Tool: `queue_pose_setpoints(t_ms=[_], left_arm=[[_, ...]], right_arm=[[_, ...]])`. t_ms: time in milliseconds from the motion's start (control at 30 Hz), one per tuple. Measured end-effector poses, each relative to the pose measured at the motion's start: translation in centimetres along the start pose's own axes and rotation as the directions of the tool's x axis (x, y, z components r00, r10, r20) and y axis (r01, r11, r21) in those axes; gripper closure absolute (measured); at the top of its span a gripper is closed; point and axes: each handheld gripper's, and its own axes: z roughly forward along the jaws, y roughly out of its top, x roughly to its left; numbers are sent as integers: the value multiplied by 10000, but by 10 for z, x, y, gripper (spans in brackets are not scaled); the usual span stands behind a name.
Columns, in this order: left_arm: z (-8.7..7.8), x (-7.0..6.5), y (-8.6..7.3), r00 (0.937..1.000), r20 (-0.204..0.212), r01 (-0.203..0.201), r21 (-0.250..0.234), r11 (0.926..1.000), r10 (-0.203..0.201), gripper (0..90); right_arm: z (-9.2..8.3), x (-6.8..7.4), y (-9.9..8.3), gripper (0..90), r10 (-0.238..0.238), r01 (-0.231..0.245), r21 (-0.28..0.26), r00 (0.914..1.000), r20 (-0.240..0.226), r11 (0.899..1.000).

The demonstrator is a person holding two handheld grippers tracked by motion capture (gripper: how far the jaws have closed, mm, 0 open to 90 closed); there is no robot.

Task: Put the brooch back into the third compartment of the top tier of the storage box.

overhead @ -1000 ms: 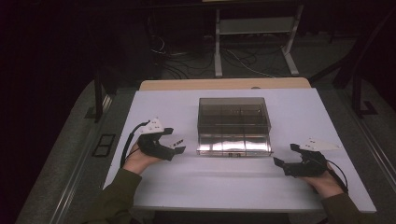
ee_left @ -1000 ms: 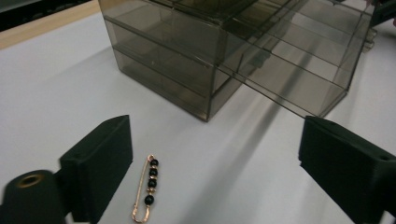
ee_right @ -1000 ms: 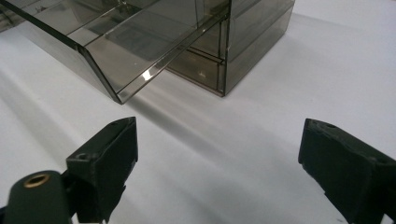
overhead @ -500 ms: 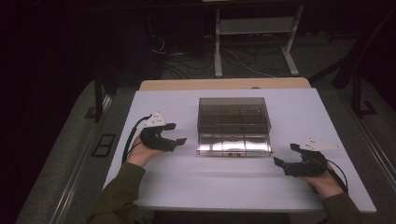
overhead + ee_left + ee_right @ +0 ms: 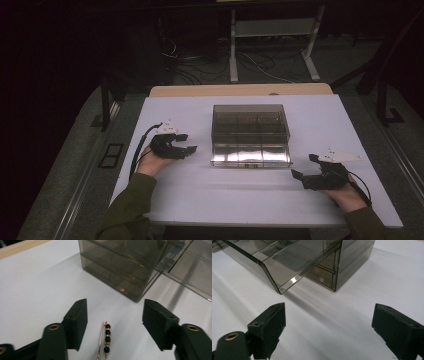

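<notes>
L gripper fingers apart, just been closing, astride beaded pin flat on white desk, no contact yet. Smoked drawer box mid-desk, near pin. R gripper fingers released, nothing between.

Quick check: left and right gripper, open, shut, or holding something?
Left gripper: open, jaws just closing around a gold pin with black beads on the white table, not yet touching it.
Right gripper: open, holding nothing.
</notes>
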Motion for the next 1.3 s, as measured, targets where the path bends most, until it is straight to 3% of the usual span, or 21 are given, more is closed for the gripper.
queue_pose_setpoints(t_ms=[233,567,967,1300], left_arm=[[1,3,-3,9998,39,192,123,9997,-193,503],[10,8,-8,9987,296,389,521,9979,-404,597],[13,10,-10,9985,489,217,787,9967,-256,738],[17,11,-12,9986,506,98,1017,9948,-150,780]], right_arm=[[-1,0,0,113,-32,32,-15,10000,15,10000],[1,0,-1,113,-100,100,94,9999,-15,9999],[1,0,-1,113,-130,131,91,9999,-14,9999],[1,0,-1,113,-141,141,94,9999,-11,9999]])
